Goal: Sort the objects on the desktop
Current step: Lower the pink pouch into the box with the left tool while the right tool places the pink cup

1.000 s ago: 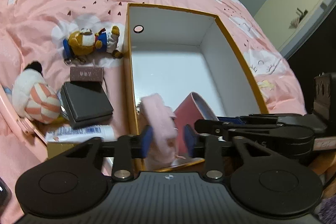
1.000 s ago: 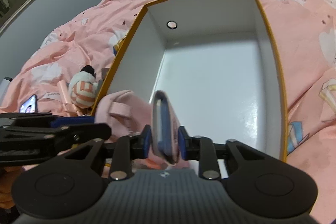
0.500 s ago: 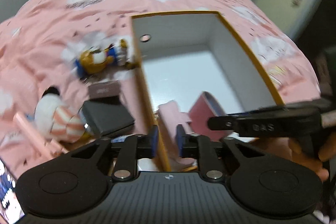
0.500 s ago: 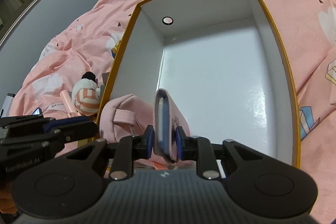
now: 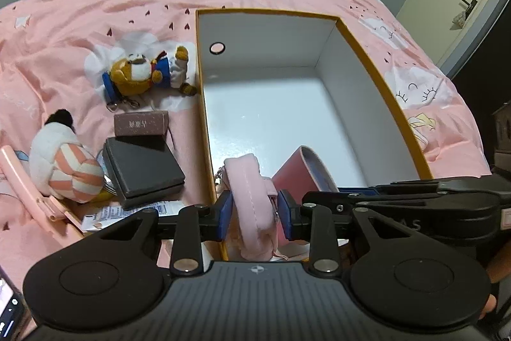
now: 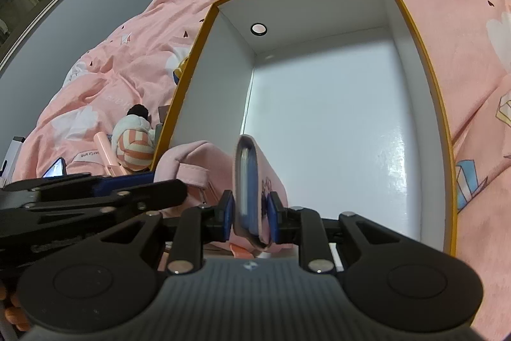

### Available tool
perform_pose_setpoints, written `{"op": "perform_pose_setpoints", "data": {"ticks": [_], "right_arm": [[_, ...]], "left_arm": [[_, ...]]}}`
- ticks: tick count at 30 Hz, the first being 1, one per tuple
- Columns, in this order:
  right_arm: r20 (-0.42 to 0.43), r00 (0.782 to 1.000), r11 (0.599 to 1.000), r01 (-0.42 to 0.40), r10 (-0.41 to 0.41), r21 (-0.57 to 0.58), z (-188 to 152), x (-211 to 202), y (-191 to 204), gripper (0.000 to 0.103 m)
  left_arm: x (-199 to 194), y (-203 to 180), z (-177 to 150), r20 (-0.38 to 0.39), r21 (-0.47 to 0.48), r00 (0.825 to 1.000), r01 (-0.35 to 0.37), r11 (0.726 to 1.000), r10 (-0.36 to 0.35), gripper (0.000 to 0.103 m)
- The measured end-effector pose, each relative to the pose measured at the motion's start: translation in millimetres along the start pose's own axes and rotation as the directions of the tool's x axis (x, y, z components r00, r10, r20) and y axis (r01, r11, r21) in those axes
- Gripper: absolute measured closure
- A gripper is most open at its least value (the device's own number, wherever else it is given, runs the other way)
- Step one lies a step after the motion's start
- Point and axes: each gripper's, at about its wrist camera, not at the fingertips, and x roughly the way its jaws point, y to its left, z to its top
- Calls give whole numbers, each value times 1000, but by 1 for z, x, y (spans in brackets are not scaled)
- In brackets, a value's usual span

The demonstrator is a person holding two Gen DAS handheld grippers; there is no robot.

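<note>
A white box with an orange rim (image 5: 377,79) (image 6: 412,31) lies open on the pink bedspread. My left gripper (image 5: 254,214) has a soft pink pouch (image 5: 252,197) (image 6: 188,158) between its pads, at the box's near left corner. Its jaws are opening, and the pads still touch the pouch's sides. My right gripper (image 6: 249,218) is shut on a flat pink wallet with a blue inside (image 6: 252,181) (image 5: 300,168), held on edge over the box's near end. The two grippers are side by side, and each shows in the other's view.
Left of the box lie a bear plush (image 5: 140,75), a striped plush (image 5: 67,162) (image 6: 134,146), a small brown carton (image 5: 140,123), a dark flat case (image 5: 143,165), a white packet (image 5: 127,210) and a pink stick (image 5: 28,181). A phone (image 5: 9,315) sits at the lower left.
The left wrist view swung to the right and came back. The left jaws narrowed on the pouch, then widened a little. The right gripper kept still with the wallet.
</note>
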Motion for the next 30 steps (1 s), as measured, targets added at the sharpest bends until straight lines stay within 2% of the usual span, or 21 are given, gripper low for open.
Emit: {"op": "perform_pose_setpoints", "data": {"ticks": [3,6,8,10,13,16,24,30], "right_arm": [[2,1000,1000,6,-6,9,0,0,0,80],[17,1000,999,20,-21,44,4,-4,-6,83],[26,999,997,38,-40,65,8,-6,-11,84],[19,999,996,30,-32,85,10,-6,-14,84],[5,1000,997,20,-20,81,8,-5,-10,84],[-2,1000,997,14,-14,71,6,-4,-3,84],[-42,999,999,-33,35,30,2,-2,19,79],[-94,993,994,-66,75,89,-1,14,14,79]], "left_arm": [[1,-1,-2,16,18,1000,4,1000,-4,76],[-4,-9,-5,36,105,999,-3,994,-1,78],[-9,-19,-9,54,202,998,-22,979,11,79],[-11,-29,-14,55,304,998,-42,952,26,79],[-13,-35,-20,32,368,999,-45,929,35,79],[-16,-32,-22,15,345,999,-40,938,37,79],[-17,-11,-12,-23,194,1000,23,981,-19,79],[1,8,-15,-80,72,994,79,994,-74,79]]}}
